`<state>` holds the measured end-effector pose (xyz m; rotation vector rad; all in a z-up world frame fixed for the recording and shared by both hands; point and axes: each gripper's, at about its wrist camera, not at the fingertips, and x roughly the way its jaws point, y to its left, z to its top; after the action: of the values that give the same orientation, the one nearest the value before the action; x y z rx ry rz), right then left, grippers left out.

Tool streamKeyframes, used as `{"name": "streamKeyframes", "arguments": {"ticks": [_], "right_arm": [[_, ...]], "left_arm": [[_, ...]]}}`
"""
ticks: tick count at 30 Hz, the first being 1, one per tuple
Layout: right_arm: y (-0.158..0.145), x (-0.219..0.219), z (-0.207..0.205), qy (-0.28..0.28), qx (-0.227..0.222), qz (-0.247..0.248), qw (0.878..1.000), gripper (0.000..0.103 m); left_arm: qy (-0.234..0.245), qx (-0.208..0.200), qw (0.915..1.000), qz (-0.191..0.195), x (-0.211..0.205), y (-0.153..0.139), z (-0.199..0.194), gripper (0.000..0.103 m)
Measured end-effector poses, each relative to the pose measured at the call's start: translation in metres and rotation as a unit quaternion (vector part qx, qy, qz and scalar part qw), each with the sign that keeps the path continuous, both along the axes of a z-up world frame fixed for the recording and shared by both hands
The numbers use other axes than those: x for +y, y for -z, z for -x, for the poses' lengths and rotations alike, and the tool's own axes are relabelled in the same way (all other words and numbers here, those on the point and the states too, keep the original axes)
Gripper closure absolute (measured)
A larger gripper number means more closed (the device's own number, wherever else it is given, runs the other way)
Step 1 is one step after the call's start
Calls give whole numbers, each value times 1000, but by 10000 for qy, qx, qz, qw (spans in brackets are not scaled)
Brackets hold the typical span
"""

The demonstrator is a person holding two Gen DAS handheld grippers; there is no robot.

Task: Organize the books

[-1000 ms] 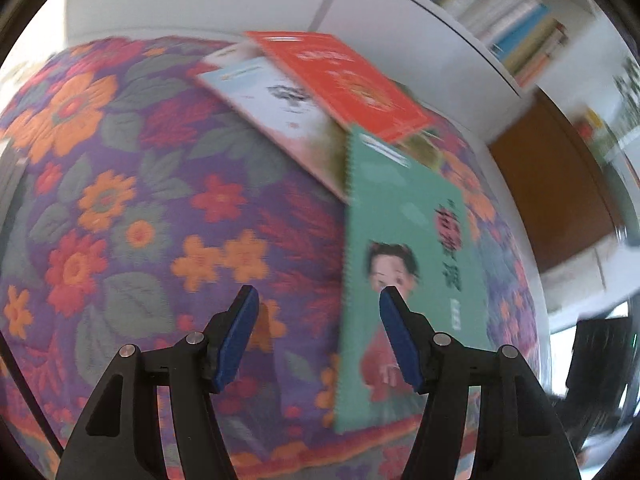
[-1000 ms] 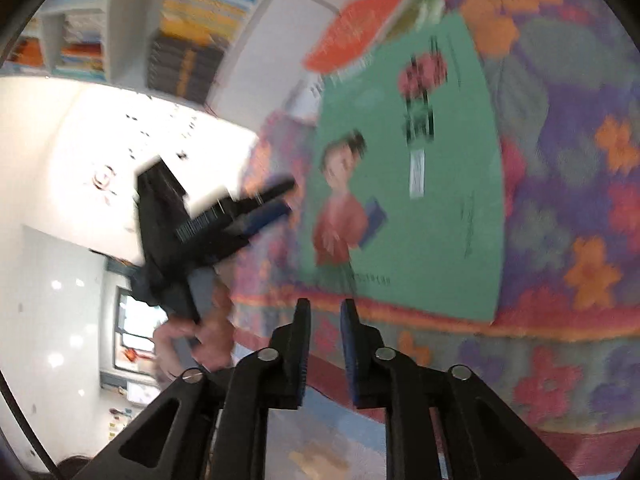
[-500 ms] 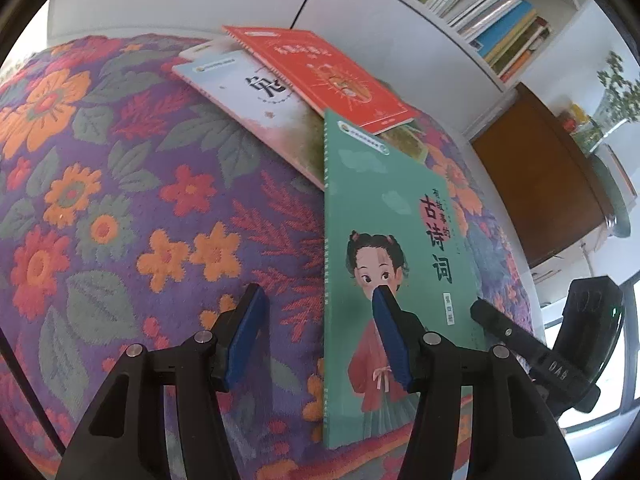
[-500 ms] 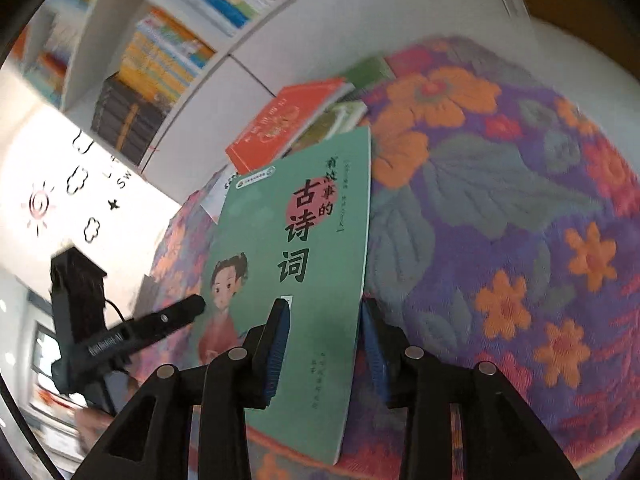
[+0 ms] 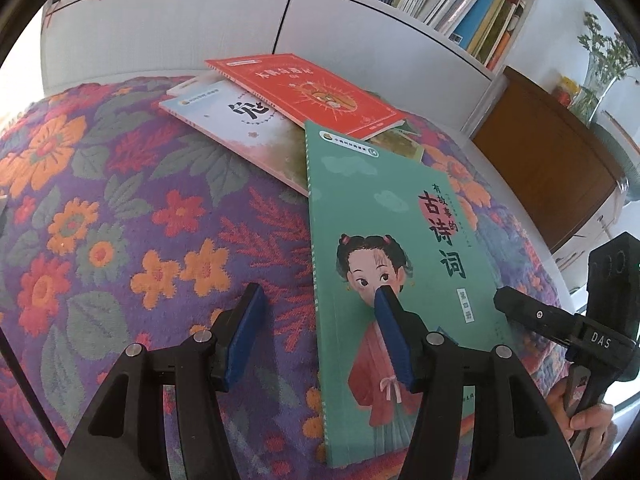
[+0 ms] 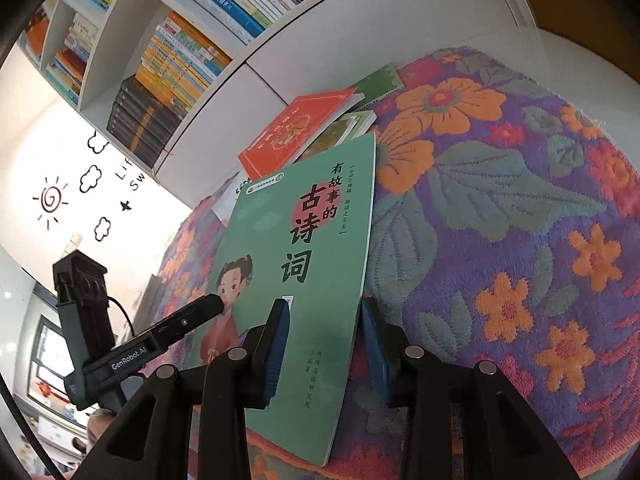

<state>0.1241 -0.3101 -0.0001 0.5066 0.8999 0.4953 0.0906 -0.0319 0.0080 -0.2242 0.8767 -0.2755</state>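
Green book (image 5: 400, 240) flat on floral-clothed counter (image 5: 120, 200), overlapping white book (image 5: 240, 128) under red book (image 5: 312, 92). Left gripper (image 5: 316, 336) spread, straddling spine edge. Right wrist view only: right gripper (image 6: 324, 344) spread, just widened, astride opposite edge.

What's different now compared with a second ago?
The right gripper, nearly shut off the table's edge before, has opened and now straddles the green book's right edge, not clamping. The left gripper stays open over its left edge. The books haven't moved.
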Motion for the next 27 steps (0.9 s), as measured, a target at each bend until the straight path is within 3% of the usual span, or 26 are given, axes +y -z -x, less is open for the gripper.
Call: {"name": "streamKeyframes", "arguments": {"ticks": [10, 13, 15, 16, 19, 22, 27], "right_arm": [[0, -1, 1, -233, 35, -35, 9997, 67], [1, -1, 1, -400, 95, -147, 9990, 67], [4, 2, -2, -774, 298, -427, 9956, 65], [2, 4, -1, -842, 339, -339, 9953, 65], [-1, 8, 7, -1174, 730, -339, 9898, 65], [5, 6, 15, -1571, 1055, -538, 9804, 66], [23, -6, -10, -1440, 1629, -1092, 9700, 84]], "left_arm": [[49, -68, 9999, -106, -6, 1, 1, 47], [477, 23, 9989, -11, -12, 2, 2, 47], [746, 115, 9965, -352, -20, 0, 6, 45], [800, 170, 9959, -379, -20, -1, 7, 45], [897, 507, 9947, 59, -4, -5, 11, 46], [981, 877, 9898, 547, 12, -3, 5, 58], [1084, 1116, 9847, 784, 13, -1, -14, 60]]}}
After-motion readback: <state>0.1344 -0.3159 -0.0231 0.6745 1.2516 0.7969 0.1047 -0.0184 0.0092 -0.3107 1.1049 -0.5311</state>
